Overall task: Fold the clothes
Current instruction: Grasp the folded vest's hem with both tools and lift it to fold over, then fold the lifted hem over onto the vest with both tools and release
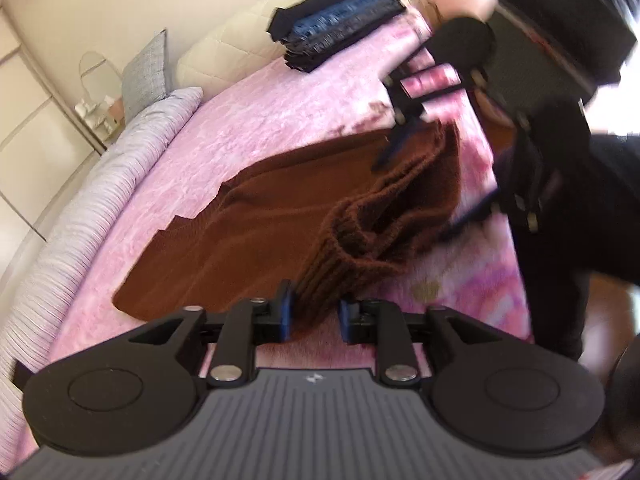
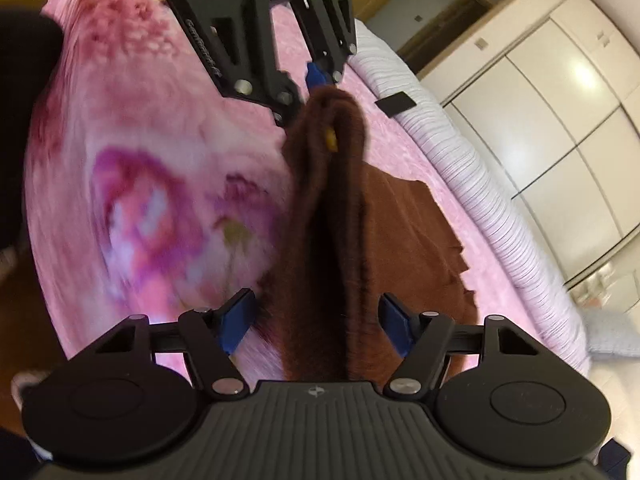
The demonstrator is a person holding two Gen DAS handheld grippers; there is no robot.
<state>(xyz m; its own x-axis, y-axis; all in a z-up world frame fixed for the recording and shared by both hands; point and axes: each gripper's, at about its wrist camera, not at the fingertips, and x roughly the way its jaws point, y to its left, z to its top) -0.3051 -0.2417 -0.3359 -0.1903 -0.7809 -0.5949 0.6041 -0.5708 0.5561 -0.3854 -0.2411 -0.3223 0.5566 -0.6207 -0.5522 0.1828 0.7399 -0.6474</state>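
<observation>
A brown knit sweater lies on a pink floral blanket, with its near edge pulled up into a thick folded ridge. My left gripper is shut on the ribbed end of that ridge and holds it off the bed. The right wrist view shows the left gripper at the top, on the ridge's peak. My right gripper is open and straddles the other end of the ridge, with a gap at each blue pad. In the left wrist view the right gripper is blurred.
A stack of folded dark clothes and jeans sits at the far end of the bed near a grey pillow. A striped padded border rims the bed. White wardrobe doors stand beyond. A person in dark clothes is at the bedside.
</observation>
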